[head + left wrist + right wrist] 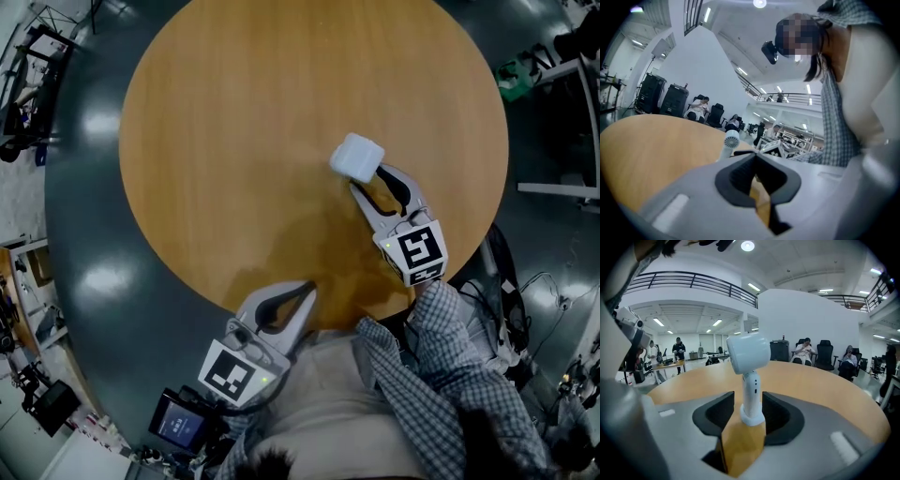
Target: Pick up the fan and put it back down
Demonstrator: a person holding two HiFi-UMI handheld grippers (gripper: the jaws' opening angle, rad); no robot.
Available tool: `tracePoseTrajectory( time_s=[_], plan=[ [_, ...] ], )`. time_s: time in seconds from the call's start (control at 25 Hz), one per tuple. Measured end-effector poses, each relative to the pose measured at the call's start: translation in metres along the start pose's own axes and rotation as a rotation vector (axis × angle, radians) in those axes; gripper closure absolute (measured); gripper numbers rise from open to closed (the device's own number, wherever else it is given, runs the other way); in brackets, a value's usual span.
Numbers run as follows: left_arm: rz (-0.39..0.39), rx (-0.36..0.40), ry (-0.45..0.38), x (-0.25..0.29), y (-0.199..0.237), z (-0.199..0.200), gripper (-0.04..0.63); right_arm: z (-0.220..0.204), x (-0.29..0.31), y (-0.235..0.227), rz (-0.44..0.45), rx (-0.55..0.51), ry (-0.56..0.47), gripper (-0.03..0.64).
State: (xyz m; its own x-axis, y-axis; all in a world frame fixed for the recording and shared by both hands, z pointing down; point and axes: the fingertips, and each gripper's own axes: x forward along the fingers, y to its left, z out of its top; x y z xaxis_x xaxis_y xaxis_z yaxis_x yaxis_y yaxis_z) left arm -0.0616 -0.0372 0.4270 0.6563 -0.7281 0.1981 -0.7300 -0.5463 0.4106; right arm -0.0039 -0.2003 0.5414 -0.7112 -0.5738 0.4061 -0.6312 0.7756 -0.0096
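Smooth white plastic fan [749,355], matt wood-grain table [234,141], checked cloth sleeve [441,347]

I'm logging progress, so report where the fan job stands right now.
Done: the right gripper is placed, its jaws open either side of the stem of the fan, slim gaps showing. In hand: the grasp, not yet closed; the fan stands upright on the table, unlifted. Left, if this is the approach: close, lift, set it down. The left gripper sits shut and empty near the table edge.
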Motion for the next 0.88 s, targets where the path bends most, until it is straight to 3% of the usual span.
tracePoseTrajectory(
  time_s=[0.52, 0.88],
  plan=[
    [-0.134, 0.081, -0.014, -0.006, -0.035, 0.014, 0.595, 0.022, -0.097, 0.009, -0.178, 0.209, -0.091, 0.563],
    [-0.217, 0.136, -0.069, 0.014, -0.063, 0.048, 0.596, 0.079, -0.153, 0.015, -0.214, 0.225, -0.17, 0.612]
  ],
)
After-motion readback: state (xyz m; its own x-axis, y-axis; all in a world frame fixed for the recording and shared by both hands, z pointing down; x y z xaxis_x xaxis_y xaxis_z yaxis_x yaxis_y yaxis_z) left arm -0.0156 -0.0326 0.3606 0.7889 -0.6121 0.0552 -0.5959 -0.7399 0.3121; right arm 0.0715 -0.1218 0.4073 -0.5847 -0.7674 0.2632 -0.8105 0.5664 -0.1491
